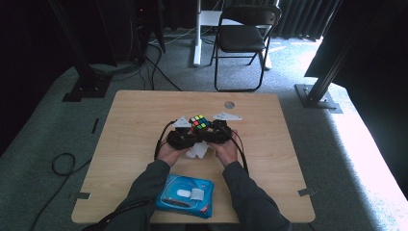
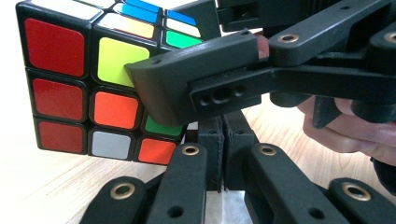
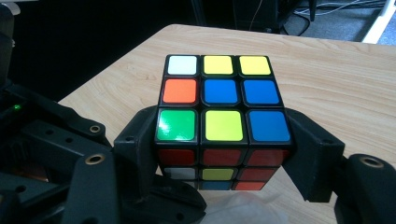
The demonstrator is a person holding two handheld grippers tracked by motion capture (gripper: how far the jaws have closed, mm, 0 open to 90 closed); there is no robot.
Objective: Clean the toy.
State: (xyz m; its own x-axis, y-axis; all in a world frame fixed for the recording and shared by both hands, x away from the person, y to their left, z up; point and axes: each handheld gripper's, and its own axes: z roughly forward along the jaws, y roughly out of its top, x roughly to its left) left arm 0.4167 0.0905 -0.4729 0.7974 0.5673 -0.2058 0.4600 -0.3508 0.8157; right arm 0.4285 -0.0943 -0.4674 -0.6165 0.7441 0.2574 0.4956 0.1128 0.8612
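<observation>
One puzzle cube [image 1: 199,121], a glossy black plastic body with square stickers in red, orange, yellow, green, blue and white, is sitting near the centre of a pale wood-grain table [image 1: 269,144] with rounded corners. The right gripper [image 3: 223,154], built of matte black angular links with brass-coloured rivets, is clamping the cube: in the right gripper view its two jaws are pressing the cube's lower layer from 9 o'clock and 3 o'clock, the top face showing white, yellow, yellow in the far row. In the high view the right gripper [image 1: 217,133] is lying at about 4 o'clock from the cube. The left gripper [image 1: 180,137] is lying at about 8 o'clock from the cube; in the left gripper view its two jaws are standing together at 6 o'clock with nothing between them, while the cube [image 2: 88,88] is filling the 10 o'clock area and one jaw of the right gripper is crossing it from 3 o'clock. A crumpled white tissue [image 1: 198,150] is lying at 6 o'clock from the cube, between the two hands. One soft blue wipes packet [image 1: 185,195] with a white flap is resting at the table's 6 o'clock edge. One black folding chair [image 1: 243,38] is standing at 12 o'clock beyond the table.
</observation>
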